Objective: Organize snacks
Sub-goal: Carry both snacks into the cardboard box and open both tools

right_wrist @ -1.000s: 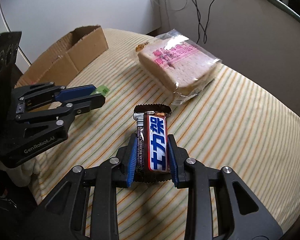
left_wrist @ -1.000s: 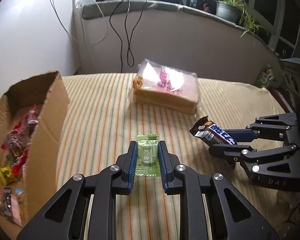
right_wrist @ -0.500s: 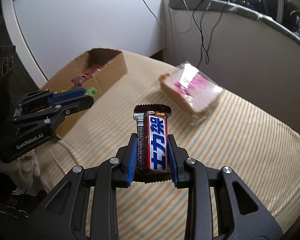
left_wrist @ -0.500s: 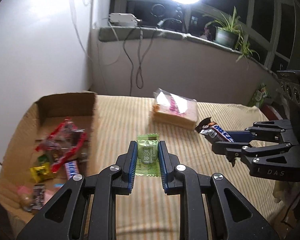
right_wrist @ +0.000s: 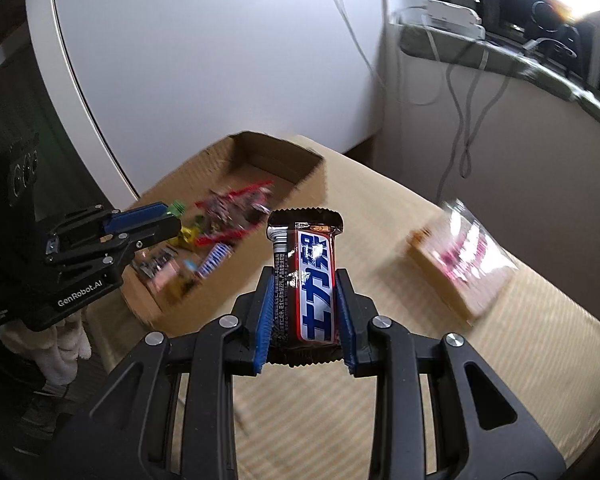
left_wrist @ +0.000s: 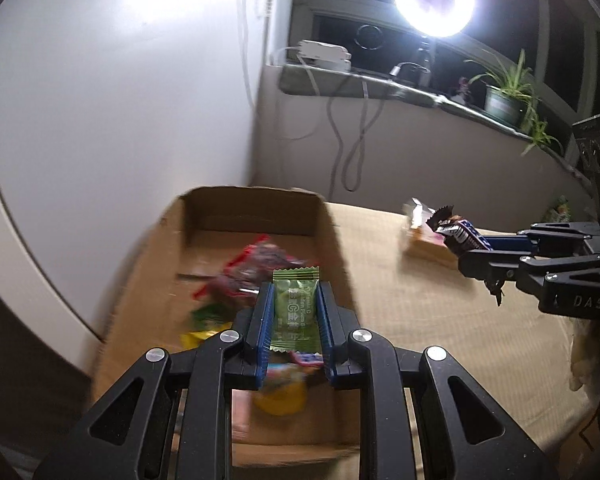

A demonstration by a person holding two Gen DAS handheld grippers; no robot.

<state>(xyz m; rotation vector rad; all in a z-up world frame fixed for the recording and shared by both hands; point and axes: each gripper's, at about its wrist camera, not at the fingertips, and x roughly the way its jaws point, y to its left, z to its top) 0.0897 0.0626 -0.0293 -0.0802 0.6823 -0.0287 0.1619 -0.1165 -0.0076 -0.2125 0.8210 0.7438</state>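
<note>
Striped desk, box at left edge. Left gripper fingers clamp green candy over box; right gripper clamps chocolate bar near it. Carry step; next, release inside box.

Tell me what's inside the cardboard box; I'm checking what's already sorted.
The cardboard box holds a blurred heap of wrapped snacks: red, yellow, pink and blue wrappers. The left gripper covers its near part, so that stays unseen.

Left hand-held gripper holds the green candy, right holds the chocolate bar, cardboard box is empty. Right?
Not quite: the cardboard box is not empty; the left wrist view shows several wrapped snacks inside. The rest stands: left hand-held gripper holds the green candy, right hand-held gripper the chocolate bar.
</note>
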